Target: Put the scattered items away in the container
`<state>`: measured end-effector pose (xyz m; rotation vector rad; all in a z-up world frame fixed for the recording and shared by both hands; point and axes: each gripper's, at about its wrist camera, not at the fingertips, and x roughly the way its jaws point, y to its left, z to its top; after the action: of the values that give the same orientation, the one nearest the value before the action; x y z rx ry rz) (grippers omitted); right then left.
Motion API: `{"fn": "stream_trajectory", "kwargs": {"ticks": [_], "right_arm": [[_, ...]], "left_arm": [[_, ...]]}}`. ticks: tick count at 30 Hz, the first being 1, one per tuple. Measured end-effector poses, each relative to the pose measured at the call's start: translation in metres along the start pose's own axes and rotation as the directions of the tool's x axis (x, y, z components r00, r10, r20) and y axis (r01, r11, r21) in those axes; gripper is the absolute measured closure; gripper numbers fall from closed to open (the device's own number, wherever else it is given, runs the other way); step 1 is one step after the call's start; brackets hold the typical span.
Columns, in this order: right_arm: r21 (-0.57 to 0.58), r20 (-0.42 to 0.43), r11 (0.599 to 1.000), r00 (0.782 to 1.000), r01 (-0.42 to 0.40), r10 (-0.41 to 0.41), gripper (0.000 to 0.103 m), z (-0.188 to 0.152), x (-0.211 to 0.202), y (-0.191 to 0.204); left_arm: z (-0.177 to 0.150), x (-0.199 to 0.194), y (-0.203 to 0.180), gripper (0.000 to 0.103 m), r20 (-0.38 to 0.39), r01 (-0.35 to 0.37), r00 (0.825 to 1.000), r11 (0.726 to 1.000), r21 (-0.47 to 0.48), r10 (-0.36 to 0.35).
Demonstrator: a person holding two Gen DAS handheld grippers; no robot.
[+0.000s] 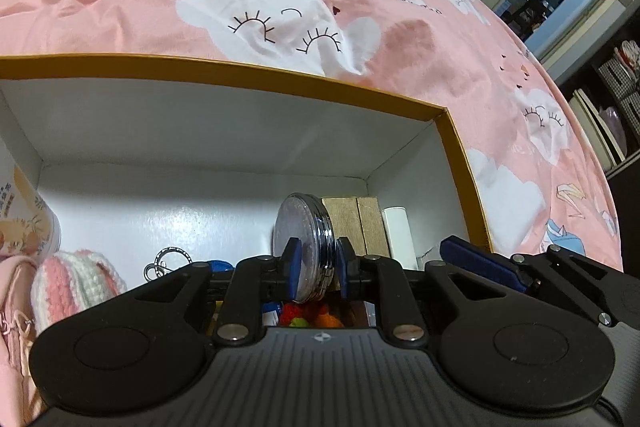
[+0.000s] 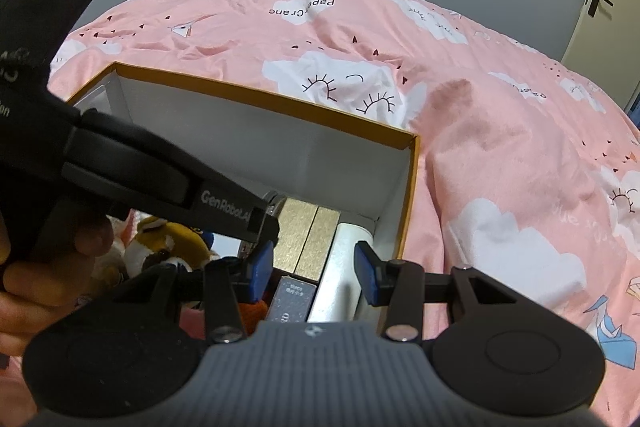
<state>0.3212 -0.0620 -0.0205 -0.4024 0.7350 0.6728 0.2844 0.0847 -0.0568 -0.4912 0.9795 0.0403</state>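
Observation:
An open box with an orange rim (image 1: 280, 83) (image 2: 256, 93) and white walls sits on a pink bed cover. Over its inside my left gripper (image 1: 317, 261) is shut on a round silver case (image 1: 300, 239), held on edge between the blue pads. In the right wrist view the left gripper (image 2: 266, 217) reaches in from the left. My right gripper (image 2: 314, 273) stands open above a white tube (image 2: 340, 267) (image 1: 398, 231) lying by the box's right wall, its pads clear of it. Two gold boxes (image 1: 356, 223) (image 2: 308, 235) lie beside the tube.
Also in the box are a plush toy (image 2: 168, 239), a pink-and-white knitted piece (image 1: 76, 279), a key ring (image 1: 168, 261), a small dark box (image 2: 292, 297) and a printed cup (image 1: 24, 219). The cloud-print cover (image 2: 500, 147) spreads around it. A hand (image 2: 24, 287) holds the left gripper.

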Motion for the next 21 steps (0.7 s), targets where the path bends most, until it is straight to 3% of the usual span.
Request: {"fn": "stream_trajectory", "kwargs": {"ticks": [7, 21], "right_arm": [[-0.007, 0.007, 1.000, 1.000, 0.004, -0.004, 0.056, -0.0020, -0.0027, 0.0016], [-0.015, 0.017, 1.000, 1.000, 0.003, -0.002, 0.055, -0.0017, -0.0064, 0.0060]], "left_arm": [[-0.0005, -0.0046, 0.0023, 0.068, 0.025, -0.023, 0.999, 1.000, -0.008, 0.023], [-0.0037, -0.0089, 0.0048, 0.063, 0.039, -0.040, 0.998, 0.999, -0.008, 0.040]]}}
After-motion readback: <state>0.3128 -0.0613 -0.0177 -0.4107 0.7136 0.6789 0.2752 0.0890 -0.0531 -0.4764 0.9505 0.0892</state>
